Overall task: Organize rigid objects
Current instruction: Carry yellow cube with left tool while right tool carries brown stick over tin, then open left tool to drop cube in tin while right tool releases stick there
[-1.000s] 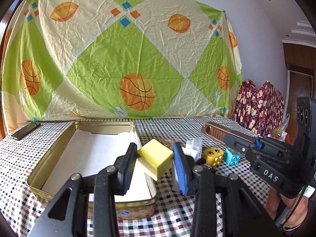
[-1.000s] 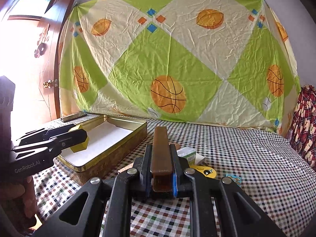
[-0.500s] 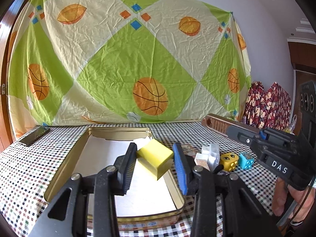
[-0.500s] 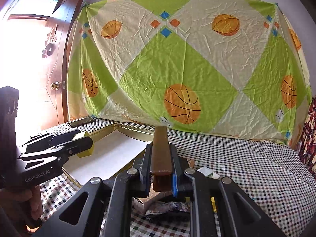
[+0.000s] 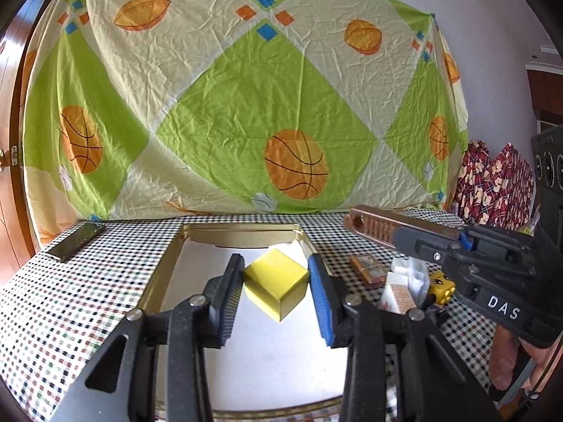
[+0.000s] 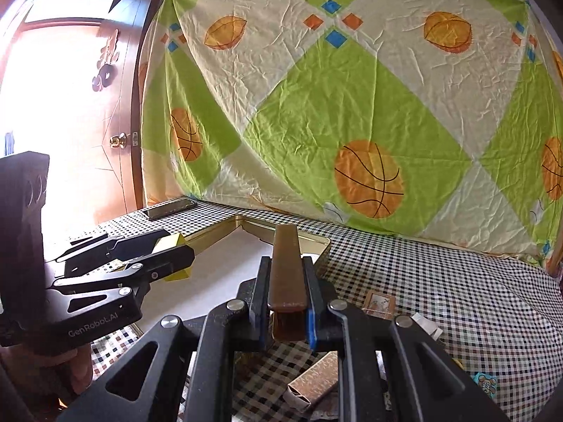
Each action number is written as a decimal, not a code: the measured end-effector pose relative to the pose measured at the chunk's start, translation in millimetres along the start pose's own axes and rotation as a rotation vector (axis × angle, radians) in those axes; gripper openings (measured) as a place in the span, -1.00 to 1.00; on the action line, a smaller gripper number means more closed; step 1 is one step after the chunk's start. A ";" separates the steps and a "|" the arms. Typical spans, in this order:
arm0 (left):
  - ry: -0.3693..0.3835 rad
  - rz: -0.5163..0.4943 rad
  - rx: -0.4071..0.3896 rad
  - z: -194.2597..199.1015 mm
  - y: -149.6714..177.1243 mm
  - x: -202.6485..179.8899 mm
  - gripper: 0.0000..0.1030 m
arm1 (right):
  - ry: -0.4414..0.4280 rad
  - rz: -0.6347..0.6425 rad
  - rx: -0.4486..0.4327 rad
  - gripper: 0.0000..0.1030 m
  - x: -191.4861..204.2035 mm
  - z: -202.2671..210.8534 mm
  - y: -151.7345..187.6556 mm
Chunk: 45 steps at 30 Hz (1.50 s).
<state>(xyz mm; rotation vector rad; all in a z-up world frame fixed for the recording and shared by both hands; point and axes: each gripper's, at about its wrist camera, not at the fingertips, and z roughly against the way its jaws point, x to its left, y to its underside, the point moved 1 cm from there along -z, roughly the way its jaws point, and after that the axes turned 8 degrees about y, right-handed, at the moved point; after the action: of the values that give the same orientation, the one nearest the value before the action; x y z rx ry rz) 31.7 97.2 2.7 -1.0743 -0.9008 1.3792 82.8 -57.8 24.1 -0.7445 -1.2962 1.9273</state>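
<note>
Checked cloth (image 5: 88, 316) covers the table, w/ a green-and-cream basketball sheet (image 5: 246, 105) hung behind it and a wood door (image 6: 70, 105) at far left in the right wrist view. A phone (image 5: 75, 241) lies flat near the back left corner, well apart from the rest. Gold tin (image 5: 160, 281) sits open in the middle, white inside, nothing lying on its floor that can be seen. To the tin's right, on the cloth: a small brown box (image 5: 367, 269), a white packet (image 5: 404, 283) leaning by it, a yellow die-like toy (image 5: 441, 286) partly hidden behind the right gripper. In the right wrist view a tan carton (image 6: 313, 381) lies on its side under the jaws, and a blue bit (image 6: 484, 383) sits at the lower right, too small to tell what. Yellow cube (image 5: 276, 281) is plain, matte, sharp-edged, turned corner-down; it hangs over the tin's interior, not touching the floor. Brown bar (image 6: 285, 270) is long, flat-sided, glossy, w/ a ribbed copper face seen from the left wrist view; it sticks fwd past the fingertips, over the tin's right rim. Left gripper (image 5: 276, 286) is clenched on the cube, pads pressing two opp. sides, pointing slightly down toward the tin's back wall. Right gripper (image 6: 285, 302) is clamped tight on the bar, jaws nearly together, also tilted a bit down, angled in from the right toward the tin; a hand (image 5: 517, 355) shows under its handle. The two grippers sit side by side, near but apart.
</note>
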 end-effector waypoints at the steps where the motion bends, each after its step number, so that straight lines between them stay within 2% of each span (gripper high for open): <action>1: -0.001 0.000 0.007 -2.2 -1.7 3.2 -0.29 | -0.007 -0.002 0.010 -0.67 0.7 -5.2 -2.1; 9: -0.025 0.040 0.091 -28.3 -12.8 35.9 -0.29 | -0.055 -0.032 0.105 -0.67 6.5 -54.2 -15.7; 16: -0.066 0.081 0.172 -47.3 -24.3 63.5 -0.29 | -0.044 0.009 0.152 -0.67 21.4 -90.4 -21.8; 22: -0.097 0.060 0.229 -59.4 -36.2 70.8 -0.29 | -0.042 0.040 0.209 -0.67 33.9 -116.7 -19.5; 34: -0.152 0.018 0.355 -91.6 -35.8 78.0 -0.29 | -0.021 0.044 0.280 -0.67 33.2 -136.5 -14.0; 39: -0.173 0.012 0.374 -97.3 -38.5 80.3 -0.28 | -0.002 0.041 0.302 -0.67 33.6 -143.1 -14.1; 40: -0.180 0.015 0.376 -98.7 -38.7 81.0 -0.24 | 0.002 0.045 0.304 -0.67 34.3 -143.7 -13.8; 42: -0.208 0.015 0.381 -99.6 -39.0 82.0 0.10 | 0.008 0.047 0.310 -0.65 35.0 -144.4 -13.6; 44: -0.238 0.015 0.325 -89.7 -42.0 80.8 0.56 | 0.004 0.029 0.296 -0.51 32.0 -138.6 -14.8; 45: -0.239 0.013 0.288 -82.0 -43.8 79.1 0.63 | -0.007 0.013 0.281 -0.36 29.1 -131.5 -15.5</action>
<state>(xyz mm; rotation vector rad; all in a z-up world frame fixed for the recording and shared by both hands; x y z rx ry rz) 125.2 175.1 11.5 -0.7085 -0.8335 1.6158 169.9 40.9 -8.2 -0.6046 -0.9972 2.0679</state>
